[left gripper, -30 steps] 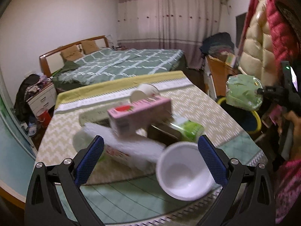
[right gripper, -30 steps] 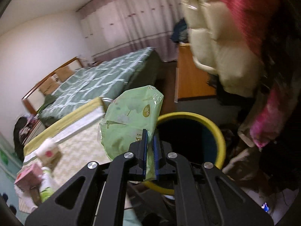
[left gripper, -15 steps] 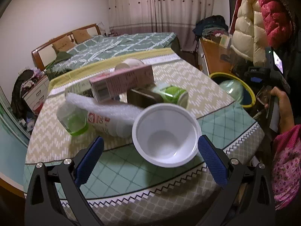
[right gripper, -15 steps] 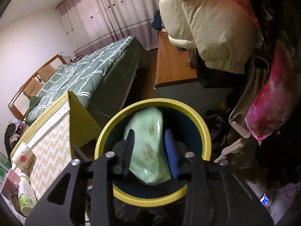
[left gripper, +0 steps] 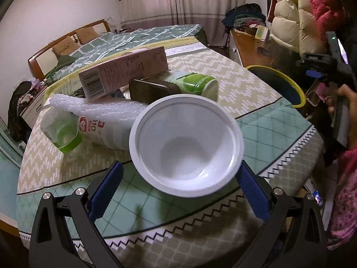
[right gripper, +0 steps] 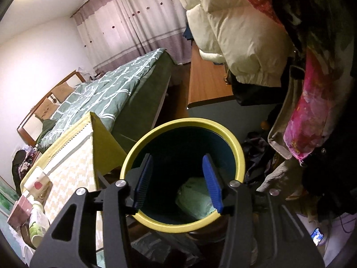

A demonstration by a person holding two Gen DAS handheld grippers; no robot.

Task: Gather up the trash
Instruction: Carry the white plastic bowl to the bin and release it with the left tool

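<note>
My left gripper point(left gripper: 178, 187) is open, its blue pads on either side of a white plastic bowl point(left gripper: 186, 145) lying tilted on the table. Behind the bowl lie a white bottle point(left gripper: 104, 131) under foam wrap, a pink carton point(left gripper: 125, 73), a dark tin point(left gripper: 154, 89) and a green can point(left gripper: 198, 84). My right gripper point(right gripper: 177, 178) is open and empty above the yellow-rimmed bin point(right gripper: 183, 174). A green packet point(right gripper: 196, 197) lies at the bin's bottom. The bin also shows at the right in the left wrist view point(left gripper: 279, 84).
The table point(left gripper: 256, 93) has a patterned cloth and its edge is close to the bin. A bed point(right gripper: 111, 84) stands behind. Jackets point(right gripper: 245, 29) hang at the right over a wooden desk point(right gripper: 205, 82). Clutter lies on the floor by the bin.
My right gripper opened and the green packet dropped to the bottom of the bin. My left gripper moved closer to the white bowl, which now sits between its pads.
</note>
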